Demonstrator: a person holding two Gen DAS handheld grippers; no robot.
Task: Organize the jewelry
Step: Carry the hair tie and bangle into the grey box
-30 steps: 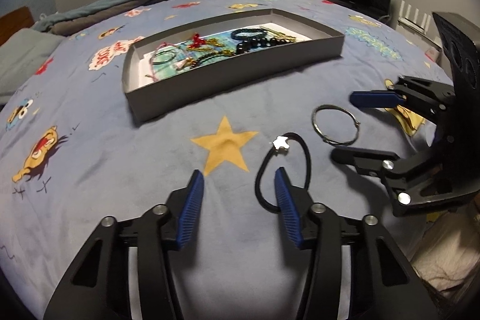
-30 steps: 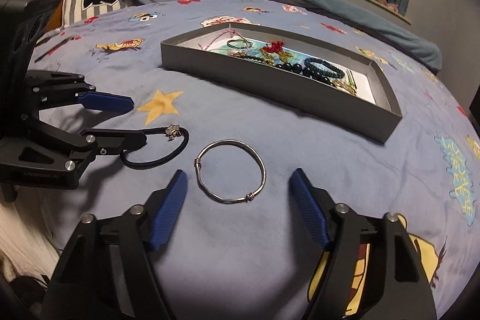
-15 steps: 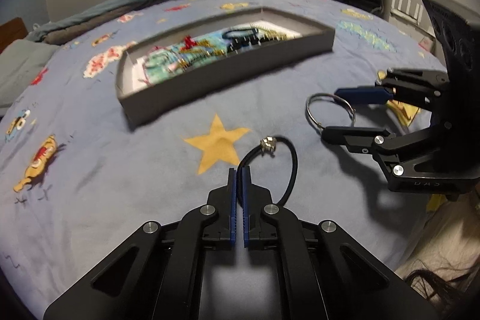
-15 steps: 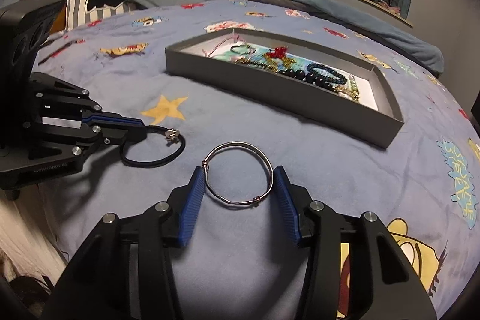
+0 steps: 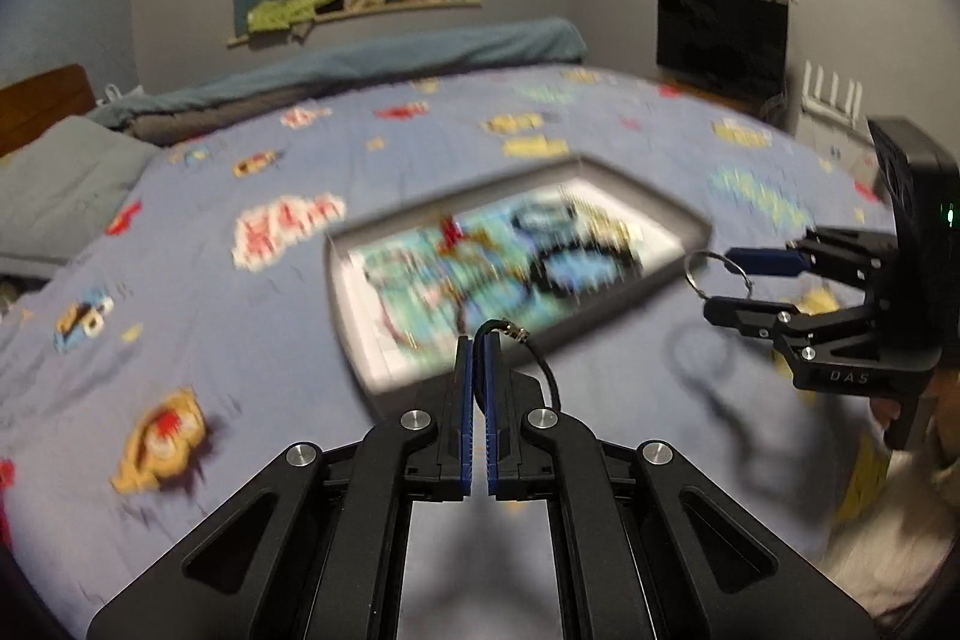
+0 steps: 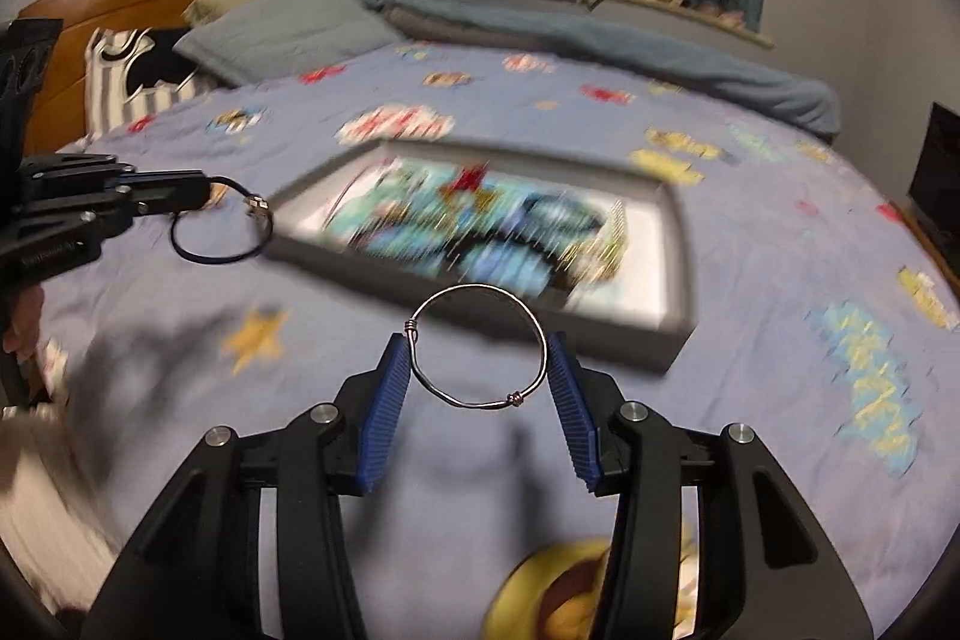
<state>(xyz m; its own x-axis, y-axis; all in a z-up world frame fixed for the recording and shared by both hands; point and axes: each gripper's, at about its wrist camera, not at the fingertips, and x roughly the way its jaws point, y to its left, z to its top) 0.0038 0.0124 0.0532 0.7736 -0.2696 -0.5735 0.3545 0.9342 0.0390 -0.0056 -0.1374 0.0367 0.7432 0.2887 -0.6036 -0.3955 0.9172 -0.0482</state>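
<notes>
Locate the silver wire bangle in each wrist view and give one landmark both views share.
Left wrist view: silver wire bangle at the right edge, held by the right gripper.
Right wrist view: silver wire bangle low centre, pinched between blue pads.
Shared landmark: the grey jewelry tray on the bed.

Right tongs (image 6: 480, 358) clamp wire bangle (image 6: 478, 346) above bedspread (image 6: 750, 232).

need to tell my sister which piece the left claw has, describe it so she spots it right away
Start at the blue cartoon bedspread and its grey tray. Left of the tray, the left claw pinches a black cord loop with one small metal charm, unlike the bare silver wire bangle nearby.
</notes>
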